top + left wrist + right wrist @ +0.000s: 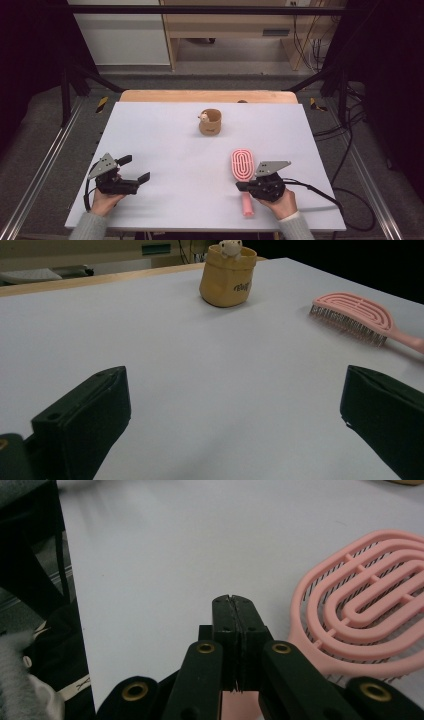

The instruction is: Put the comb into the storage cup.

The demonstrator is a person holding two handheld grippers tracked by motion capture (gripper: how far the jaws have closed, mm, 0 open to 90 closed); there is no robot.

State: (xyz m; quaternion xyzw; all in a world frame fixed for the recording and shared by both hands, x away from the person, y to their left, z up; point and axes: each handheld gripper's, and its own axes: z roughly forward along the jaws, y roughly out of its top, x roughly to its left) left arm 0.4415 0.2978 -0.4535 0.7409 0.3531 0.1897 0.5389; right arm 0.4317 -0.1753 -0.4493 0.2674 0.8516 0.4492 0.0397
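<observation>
While both hands rest near the front edge, the white table (pixel 165 150) carries everything. Pink hairbrush (pixel 243 172) lies flat at front right, bristles down: oval head with open concentric loop slots pointing away from the person, dark fine bristles showing beneath the loops, straight pink handle running back to the table's front edge. Right gripper (pixel 240 186) sits over the handle just behind the head, coming in from the brush's right side. Its jaws are pressed together tip to tip in the right gripper view, the pink handle showing just below them and the head (pixel 365 615) beside them; whether they pinch the handle, can't tell. Left gripper (pixel 137 169) at front left, well apart from the brush, jaws wide apart, nothing between them, bare tabletop ahead. Small tan pouch-like cup (pixel 210 122) stands upright toward the back middle, small white figure (pixel 229 247) perched at its rim.
</observation>
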